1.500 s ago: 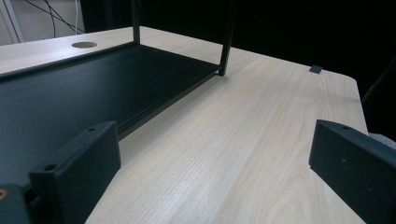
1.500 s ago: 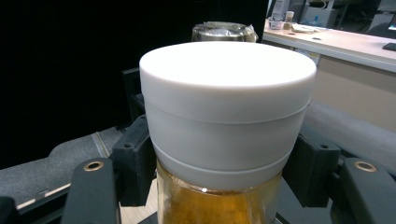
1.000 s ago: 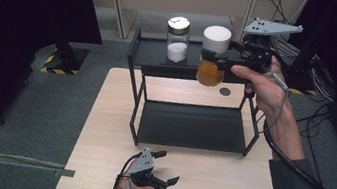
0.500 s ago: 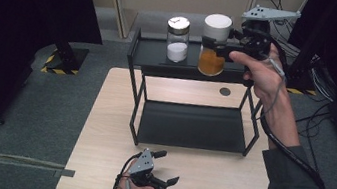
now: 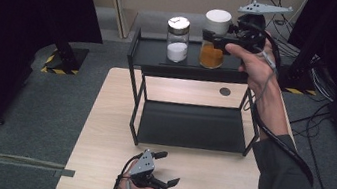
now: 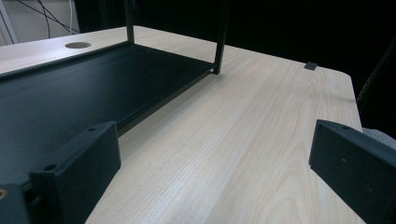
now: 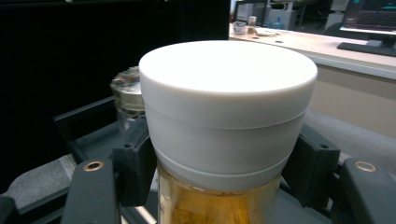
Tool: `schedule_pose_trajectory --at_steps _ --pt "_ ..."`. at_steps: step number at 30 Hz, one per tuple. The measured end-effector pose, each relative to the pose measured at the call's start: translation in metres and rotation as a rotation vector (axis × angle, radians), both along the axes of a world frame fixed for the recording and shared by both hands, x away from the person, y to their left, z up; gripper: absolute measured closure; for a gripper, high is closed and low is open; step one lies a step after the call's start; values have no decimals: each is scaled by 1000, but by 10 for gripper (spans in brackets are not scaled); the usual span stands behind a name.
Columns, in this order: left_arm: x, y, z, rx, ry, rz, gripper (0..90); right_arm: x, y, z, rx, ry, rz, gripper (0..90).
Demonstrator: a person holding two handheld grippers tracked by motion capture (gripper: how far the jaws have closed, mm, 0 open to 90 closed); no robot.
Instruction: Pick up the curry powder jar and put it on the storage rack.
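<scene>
The right gripper (image 5: 218,37) held a glass jar of orange-brown powder (image 5: 211,55) by the neck, its jaws clamped just under the wide white lid (image 7: 227,107) so the lip of the lid could not slide down through them. The jar sat upright over the top shelf of the black metal rack (image 5: 154,54), at that shelf's right end; whether its base touched the shelf could not be told. Judging by the grip and the place, it was being set on that shelf or lifted from it. Just to the left on the same shelf stood a second glass jar with white powder (image 5: 178,39), capped in shiny metal, near but apart from the held jar.

The lid looked like smooth matte plastic, round and stepped; the glass below it was clear and cylindrical. The rack was thin black tubing with flat dark trays, its lower tray bare.

In front of the rack, on the pale wood-grain table (image 5: 102,115), the left gripper (image 5: 163,181) rested in the person's left hand, its blocky black jaws spread wide around nothing.
</scene>
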State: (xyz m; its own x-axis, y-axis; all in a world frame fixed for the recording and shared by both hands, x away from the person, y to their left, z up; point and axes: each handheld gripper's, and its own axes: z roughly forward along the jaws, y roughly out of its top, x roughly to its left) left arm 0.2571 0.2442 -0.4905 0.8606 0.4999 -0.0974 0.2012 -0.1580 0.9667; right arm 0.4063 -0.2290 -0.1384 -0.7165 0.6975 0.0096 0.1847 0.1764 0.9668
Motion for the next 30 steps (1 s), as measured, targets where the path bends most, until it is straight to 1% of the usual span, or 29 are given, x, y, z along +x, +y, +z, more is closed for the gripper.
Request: schedule_pose_trajectory --at_steps 6,10,12,17,24,25,26,28,30 --pt "0 0 0 -1 1 -1 14 6 6 -4 -8 -8 -34 352" --pt "0 0 0 2 -1 -6 14 8 7 -6 -11 -9 -44 352" --pt "0 0 0 -1 0 -5 14 8 7 -8 -3 -14 -45 352" --pt "0 0 0 1 -2 -6 14 7 9 -9 -4 -20 -55 351" --pt "-1 -1 0 2 -1 -7 14 8 6 -12 4 -22 -51 349" --pt "0 -1 0 4 0 -7 14 9 4 -11 5 -20 -42 316" --pt "0 -1 0 4 1 -8 14 9 4 -11 5 -20 -42 316" --pt "0 -1 0 5 1 -8 14 8 2 -9 8 -12 -34 235" --pt "0 -2 0 6 2 -9 13 6 2 -5 -19 -10 -31 169"
